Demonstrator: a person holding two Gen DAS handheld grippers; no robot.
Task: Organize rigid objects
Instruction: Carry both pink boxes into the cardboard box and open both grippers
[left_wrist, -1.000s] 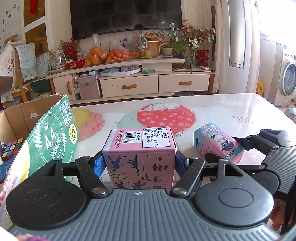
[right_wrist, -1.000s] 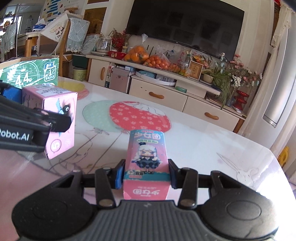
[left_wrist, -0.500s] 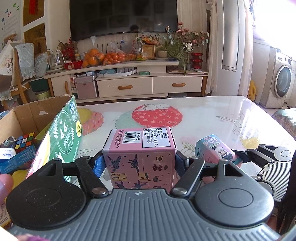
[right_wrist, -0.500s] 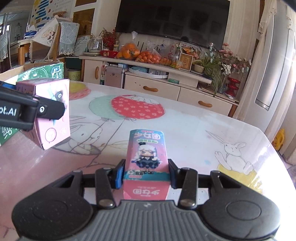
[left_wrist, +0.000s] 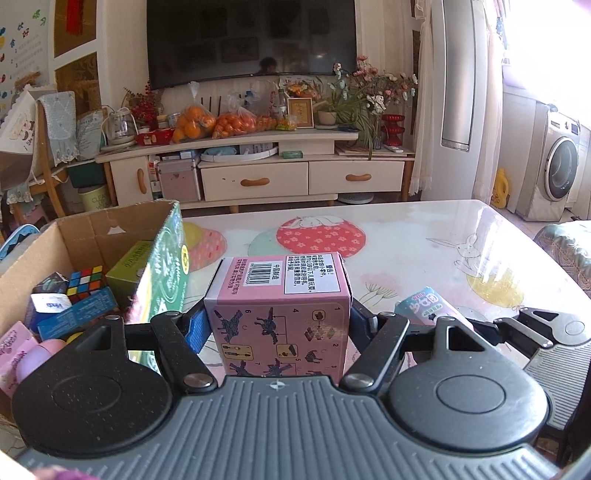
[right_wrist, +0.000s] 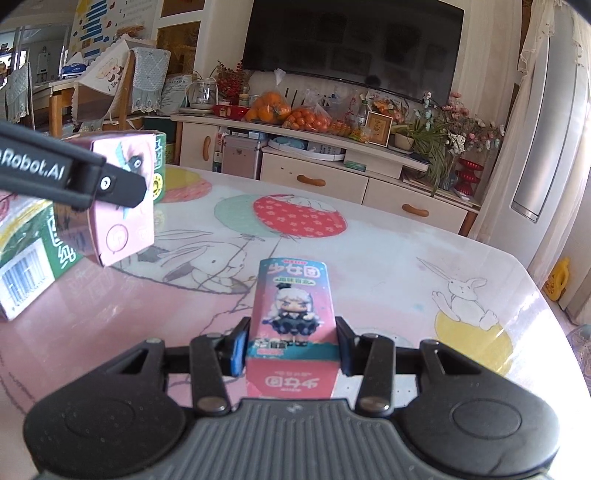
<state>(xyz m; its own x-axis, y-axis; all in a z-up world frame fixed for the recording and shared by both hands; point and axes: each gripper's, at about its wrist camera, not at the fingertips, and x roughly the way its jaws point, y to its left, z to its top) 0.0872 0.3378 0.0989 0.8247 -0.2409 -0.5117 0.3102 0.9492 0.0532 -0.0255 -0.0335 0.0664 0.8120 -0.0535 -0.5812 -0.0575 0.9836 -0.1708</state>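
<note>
— Where are the 2 boxes right now?

— Both are off the table. The left gripper (left_wrist: 277, 325) is pinching the square pink cardboard box with the barcode label (left_wrist: 277, 314) between its blue pads, jaws wide because the box is wide. The right gripper (right_wrist: 290, 345) is pinching the tall, narrow pink-and-teal carton with a cartoon girl printed on it (right_wrist: 291, 325), jaws pressed in close around it.

— What has changed in the last second?

— Both hands have drifted towards the open brown cardboard bin (left_wrist: 92, 229) on the left side and lifted a little. A second ago only the bin's green printed side (left_wrist: 166, 269) filled the left gripper's view; now you can see right inside, with the multicoloured puzzle cube (left_wrist: 85, 282), a green box (left_wrist: 129, 266) and a blue packet (left_wrist: 74, 315) already in there. From the right gripper's view, the pink box has slid further left and higher, now hanging beside the bin's green wall (right_wrist: 33, 254). Neither grip has loosened.

— And for the tidying?

— I'd judge this the carry stage: 2 items are on their way, neither is over the opening yet. The white table with balloon and rabbit drawings (right_wrist: 406, 266) looks bare in what I can see, so these may be the last pieces. The pink box needs to clear the bin's rim next
</note>
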